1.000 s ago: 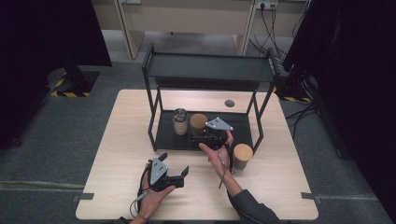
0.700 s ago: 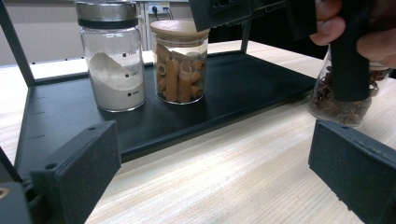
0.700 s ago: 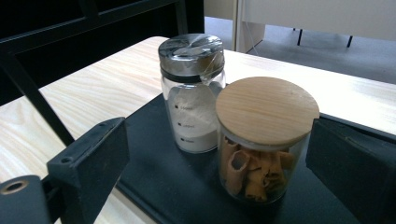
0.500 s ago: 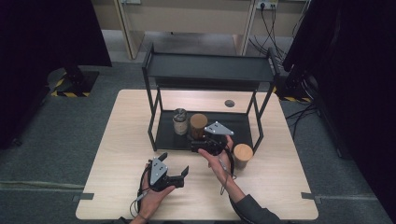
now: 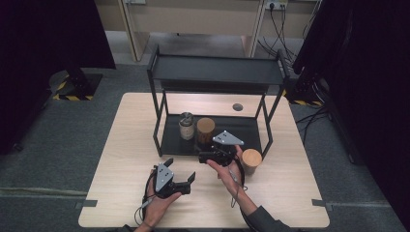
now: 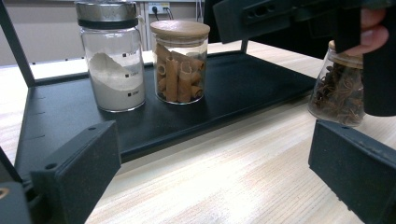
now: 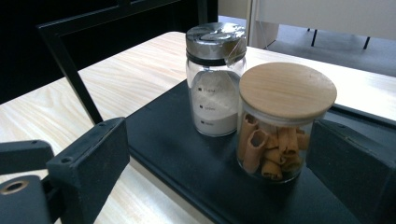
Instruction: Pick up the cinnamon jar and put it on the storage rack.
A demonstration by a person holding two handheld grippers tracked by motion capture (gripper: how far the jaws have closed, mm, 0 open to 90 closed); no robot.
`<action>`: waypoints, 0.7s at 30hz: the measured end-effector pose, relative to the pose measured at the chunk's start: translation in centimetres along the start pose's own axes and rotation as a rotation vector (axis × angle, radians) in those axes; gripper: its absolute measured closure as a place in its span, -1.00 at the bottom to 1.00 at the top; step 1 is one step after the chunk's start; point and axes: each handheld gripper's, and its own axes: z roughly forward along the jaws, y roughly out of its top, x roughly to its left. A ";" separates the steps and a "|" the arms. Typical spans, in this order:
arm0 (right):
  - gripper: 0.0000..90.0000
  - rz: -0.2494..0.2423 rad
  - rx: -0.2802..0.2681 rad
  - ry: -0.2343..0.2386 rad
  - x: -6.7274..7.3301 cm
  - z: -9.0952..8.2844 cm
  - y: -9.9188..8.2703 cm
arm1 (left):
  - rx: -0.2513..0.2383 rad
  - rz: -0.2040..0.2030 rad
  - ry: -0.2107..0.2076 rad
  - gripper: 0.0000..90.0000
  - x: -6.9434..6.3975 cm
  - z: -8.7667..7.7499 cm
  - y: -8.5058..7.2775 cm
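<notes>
Two jars, powder jar (image 5: 186, 125) and pasta jar (image 5: 205, 130), already on rack (image 5: 251, 128) tray near its front-left corner; anise jar (image 5: 251, 160) left on table by tray's front-right corner; right gripper (image 5: 208, 156) wide, empty, facing pasta jar; left gripper (image 5: 180, 173) wide, empty, near table's front edge.

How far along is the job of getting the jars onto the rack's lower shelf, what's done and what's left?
Two jars already stand on the lower shelf: the white powder jar and the pasta jar. Nothing is gripped: the right gripper is open, facing the pasta jar, and the left gripper rests open on the table. Left, as far as I can judge: the star anise jar, which stands on the table beside the rack.
</notes>
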 end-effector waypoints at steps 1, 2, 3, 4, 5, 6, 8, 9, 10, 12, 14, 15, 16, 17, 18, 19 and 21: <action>-0.86 0.001 -0.001 0.001 0.0 -0.1 -0.1 | 0.000 0.000 0.000 -0.96 0.0 0.0 0.0; -0.86 0.000 -0.002 0.002 0.0 -0.2 -0.2 | 0.000 0.000 0.000 -0.96 0.0 0.0 0.0; -0.86 0.000 -0.002 0.005 -0.1 -0.3 -0.3 | 0.000 0.000 0.000 -0.96 0.0 0.0 0.0; -0.86 -0.001 -0.002 0.007 -0.1 -0.5 -0.4 | 0.000 0.000 0.000 -0.96 0.0 0.0 0.0; -0.86 -0.002 -0.002 0.010 -0.1 -0.6 -0.5 | 0.001 -0.001 0.000 -0.96 0.0 0.0 0.0; -0.86 -0.002 -0.002 0.013 -0.2 -0.7 -0.6 | 0.001 -0.001 0.000 -0.96 0.0 0.0 0.0; -0.86 -0.001 -0.004 0.018 -0.2 -1.0 -0.8 | 0.001 -0.001 0.001 -0.96 0.0 0.0 0.0; -0.86 0.000 -0.005 0.020 -0.3 -1.1 -0.9 | 0.001 -0.001 0.001 -0.96 0.0 0.0 0.0; -0.86 0.001 -0.006 0.026 -0.3 -1.3 -1.0 | 0.001 -0.001 0.001 -0.96 0.0 0.0 0.0; -0.86 -0.003 -0.006 0.035 -0.4 -1.4 -1.1 | 0.001 -0.001 0.001 -0.96 0.0 0.0 0.0; -0.86 0.001 -0.004 0.041 -0.5 -1.5 -1.3 | 0.001 -0.001 0.000 -0.96 0.0 0.0 0.0; -0.86 0.006 -0.006 0.044 -0.5 -1.6 -1.4 | 0.001 -0.002 0.001 -0.96 0.0 0.0 0.0; -0.86 0.008 -0.008 0.046 -0.5 -1.7 -1.5 | 0.001 -0.002 0.000 -0.96 0.0 0.0 0.0; -0.86 0.006 -0.010 0.049 -0.5 -1.8 -1.5 | 0.001 -0.002 0.000 -0.96 0.0 0.0 0.0; -0.86 0.005 -0.013 0.053 -0.5 -1.9 -1.6 | 0.001 -0.002 0.000 -0.96 0.0 0.0 0.0; -0.86 0.005 -0.014 0.057 -0.5 -2.0 -1.7 | 0.001 -0.002 0.000 -0.96 0.0 0.0 0.0; -0.86 0.008 -0.014 0.061 -0.5 -2.1 -1.8 | 0.001 -0.001 0.001 -0.96 0.0 0.0 0.0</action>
